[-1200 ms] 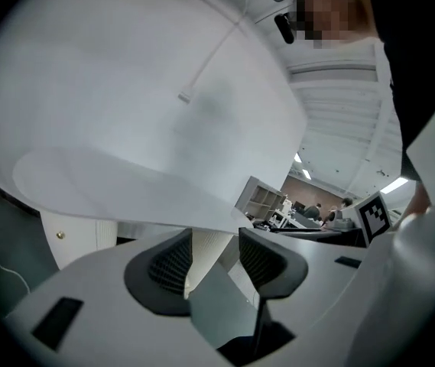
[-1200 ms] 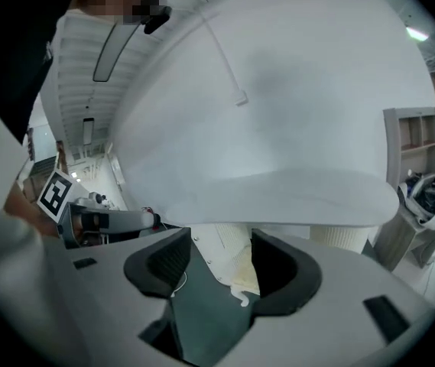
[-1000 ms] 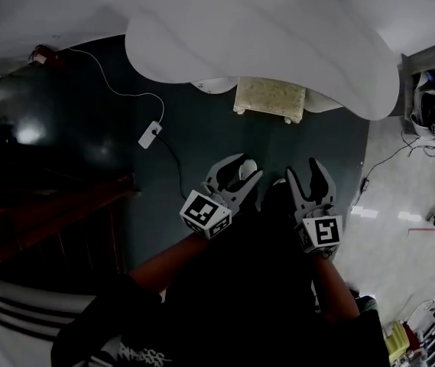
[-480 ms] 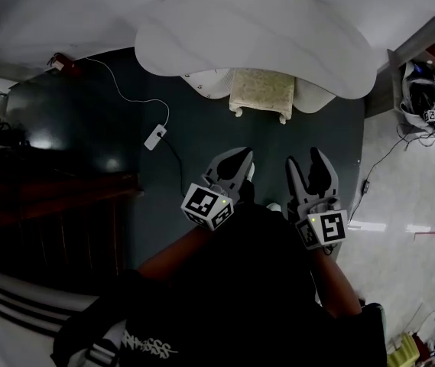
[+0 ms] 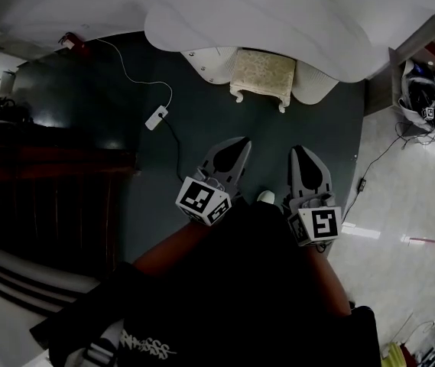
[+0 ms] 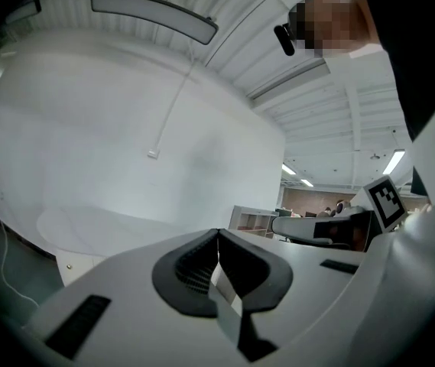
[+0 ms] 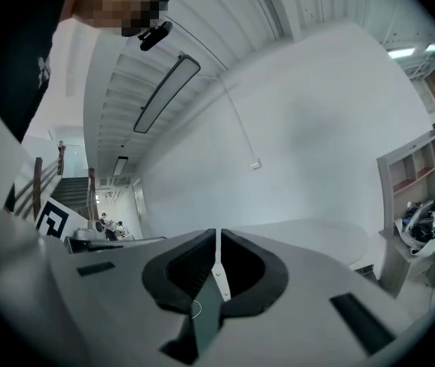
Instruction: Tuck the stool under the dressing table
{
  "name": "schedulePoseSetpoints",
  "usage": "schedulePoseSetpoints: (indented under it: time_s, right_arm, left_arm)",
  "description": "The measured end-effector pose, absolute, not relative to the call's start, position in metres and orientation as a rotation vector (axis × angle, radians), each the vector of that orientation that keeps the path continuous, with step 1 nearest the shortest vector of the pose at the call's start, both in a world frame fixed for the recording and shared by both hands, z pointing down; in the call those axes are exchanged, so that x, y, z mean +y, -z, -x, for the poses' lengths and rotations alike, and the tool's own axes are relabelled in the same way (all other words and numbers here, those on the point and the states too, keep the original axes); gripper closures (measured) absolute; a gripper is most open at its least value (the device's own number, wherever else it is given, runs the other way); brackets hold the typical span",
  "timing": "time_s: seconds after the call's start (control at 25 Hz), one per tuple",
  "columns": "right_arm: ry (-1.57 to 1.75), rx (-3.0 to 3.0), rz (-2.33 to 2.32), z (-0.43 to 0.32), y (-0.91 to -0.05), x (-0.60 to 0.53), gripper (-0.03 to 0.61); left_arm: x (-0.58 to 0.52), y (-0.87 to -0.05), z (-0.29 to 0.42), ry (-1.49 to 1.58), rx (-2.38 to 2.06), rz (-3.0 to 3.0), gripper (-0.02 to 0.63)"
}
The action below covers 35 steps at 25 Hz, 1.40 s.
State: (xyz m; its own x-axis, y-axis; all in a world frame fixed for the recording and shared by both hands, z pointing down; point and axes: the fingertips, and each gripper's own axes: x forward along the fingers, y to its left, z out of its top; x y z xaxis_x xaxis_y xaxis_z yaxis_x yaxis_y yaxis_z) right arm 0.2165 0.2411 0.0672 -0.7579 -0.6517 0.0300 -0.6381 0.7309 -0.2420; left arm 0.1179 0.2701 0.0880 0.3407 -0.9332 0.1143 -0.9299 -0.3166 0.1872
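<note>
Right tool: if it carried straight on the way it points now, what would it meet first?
Probably the white top of the dressing table, which lies ahead of the right tool. Height is hard to judge: it might skim over to the wall.

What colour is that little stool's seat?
Cream, faintly mottled, on the small square padded stool with white legs; the head view shows it best.

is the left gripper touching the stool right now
Apart. The head view shows a stretch of dark floor between the left gripper and the stool; its jaws are shut, empty.
</note>
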Motion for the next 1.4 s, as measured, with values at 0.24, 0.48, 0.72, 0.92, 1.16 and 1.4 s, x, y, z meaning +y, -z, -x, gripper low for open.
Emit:
schedulePoseSetpoints:
  time_s: [0.24,0.48,0.72,0.92,1.16,1.4]
  right_arm:
    - [0.28,2.887,1.124,-0.192,-0.051,0.252,0.529]
    - [0.16,2.873,1.153,-0.153,-0.033,0.265,0.531]
    - [0.095,2.909,1.137,-0.115,-0.031,0.28,0.532]
    - [0.069,2.902,1.141,-0.101,-0.023,0.284,0.532]
    - [0.07,2.901,1.161,-0.103,-0.023,0.286,0.534]
    - [0.125,2.868,1.181,-0.123,-0.03,0.292,0.535]
  left_arm:
    - [0.277,-0.074,-0.106,0.003,-1.754,-2.36,0.597]
    - [0.286,-0.064,-0.082,-0.039,-1.74,-2.396,0.597]
    - [0.289,-0.062,-0.06,-0.054,-1.726,-2.437,0.597]
    - [0.291,-0.055,-0.043,-0.045,-1.724,-2.436,0.597]
    - [0.296,-0.051,-0.04,-0.015,-1.738,-2.448,0.597]
    - [0.308,-0.045,-0.067,-0.083,-1.766,-2.522,0.597]
